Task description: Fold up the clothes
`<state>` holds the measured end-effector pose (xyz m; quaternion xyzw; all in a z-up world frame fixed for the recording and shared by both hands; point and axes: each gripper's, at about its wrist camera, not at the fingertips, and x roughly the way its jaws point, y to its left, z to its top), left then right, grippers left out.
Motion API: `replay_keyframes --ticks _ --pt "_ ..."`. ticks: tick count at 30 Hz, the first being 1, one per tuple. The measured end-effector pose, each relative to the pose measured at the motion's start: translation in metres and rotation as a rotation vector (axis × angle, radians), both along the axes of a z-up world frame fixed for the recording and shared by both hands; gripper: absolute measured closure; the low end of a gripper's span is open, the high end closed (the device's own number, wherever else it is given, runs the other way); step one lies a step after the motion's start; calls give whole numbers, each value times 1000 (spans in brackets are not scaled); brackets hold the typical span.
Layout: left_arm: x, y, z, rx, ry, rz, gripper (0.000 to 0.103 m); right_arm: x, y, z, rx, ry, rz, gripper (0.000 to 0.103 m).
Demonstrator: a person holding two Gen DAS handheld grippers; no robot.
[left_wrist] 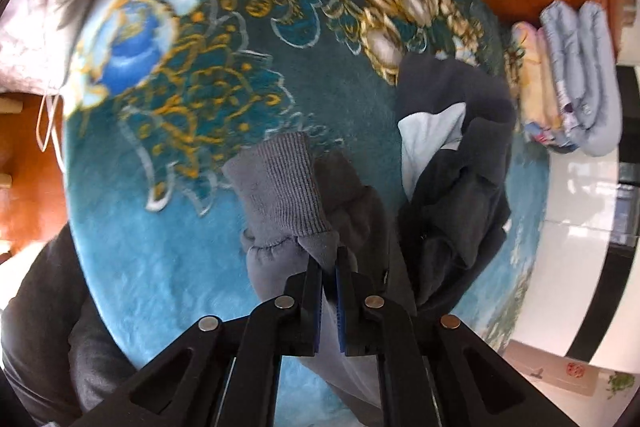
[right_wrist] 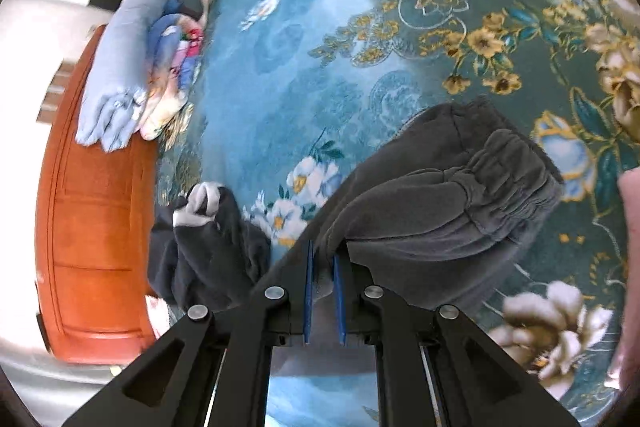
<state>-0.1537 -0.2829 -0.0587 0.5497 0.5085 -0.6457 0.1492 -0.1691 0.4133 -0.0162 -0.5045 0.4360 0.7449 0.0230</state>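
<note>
While the left claw (left_wrist: 329, 263) is clamped on grey cloth, its blue pads pinch the gathered seam of the grey sweatpants (left_wrist: 280, 195) just below the ribbed cuff (left_wrist: 276, 179). That cuff stands at 12 o'clock from the claw tips, its open end pointing toward 11 o'clock; the leg's long axis runs from 6 to 12 in the left wrist view, passing down between the fingers and out of sight beneath the claw.

Right wrist view: the right claw (right_wrist: 323, 259) grips a fold of the same grey sweatpants (right_wrist: 440, 211) — cloth fills the narrow gap between the pads, which stand slightly apart. The elastic waistband (right_wrist: 508, 179) lies at 2 o'clock from the tips, its gathered band running roughly from 1 to 5 o'clock. The garment's bulk extends from the claw toward 1 o'clock.

The garment is over a teal floral blanket (left_wrist: 168, 227) covering the bed. A second dark garment (left_wrist: 456, 163), crumpled with a pale lining showing, lies just beside the sweatpants — at 2 o'clock of the left claw, at 9 o'clock of the right. A stack of folded bedding (left_wrist: 576, 83) sits well apart at the blanket's edge, against an orange wooden headboard (right_wrist: 100, 227).
</note>
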Motion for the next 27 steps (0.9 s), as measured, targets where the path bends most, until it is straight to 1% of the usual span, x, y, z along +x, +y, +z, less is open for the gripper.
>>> replay_keyframes --ticks 1,3,4,5,6,8,9,10,13,14,15,16,17,18,19,21,23,24,26,27 --pt "-8 0 -3 13 4 -2 96 -6 0 -4 -3 -13 -10 93" --pt "-22 -1 -13 51 46 -2 93 -18 2 -12 -6 -29 -23 93" --pt "-28 -1 -17 63 64 -8 89 -24 2 -17 -10 -33 -29 93" --pt "-34 -1 -23 69 90 -28 82 -27 3 -20 -19 -32 -39 93" --pt "-37 -1 -26 75 111 -39 77 -30 4 -24 -29 -29 -48 91" --pt "-36 -3 -31 112 214 -41 55 -36 7 -33 -45 -15 -65 90" --pt "-34 -6 -31 124 252 -33 49 -38 8 -36 -46 -10 -67 90" --pt "-30 -9 -30 140 296 -23 41 -41 9 -39 -41 -6 -71 89" --pt "-14 -20 -22 179 432 -18 39 -45 12 -44 -5 5 -77 87" --pt "-8 -23 -19 158 442 -28 36 -46 13 -46 7 9 -80 87" --pt "-3 -25 -17 131 444 -40 35 -48 14 -47 20 12 -82 82" --pt "4 -26 -19 93 425 -48 33 -49 16 -47 36 15 -83 78" --pt "11 -27 -22 54 400 -56 33 -50 17 -47 51 16 -83 68" --pt "18 -29 -25 14 376 -64 33 -51 17 -47 61 14 -81 63" --pt "24 -29 -31 11 364 -61 33 -51 17 -47 66 12 -75 62" --pt "35 -30 -48 32 341 -49 33 -49 14 -43 69 26 -65 62" --pt "44 -31 -69 74 318 -26 32 -40 4 -31 60 86 -31 60" --pt "48 -31 -77 95 316 -7 32 -36 -1 -26 58 107 -4 58" --pt "53 -34 -91 151 347 48 33 -26 -12 -18 52 142 45 55" --pt "55 -35 -98 180 363 77 35 -21 -15 -20 45 135 53 55"
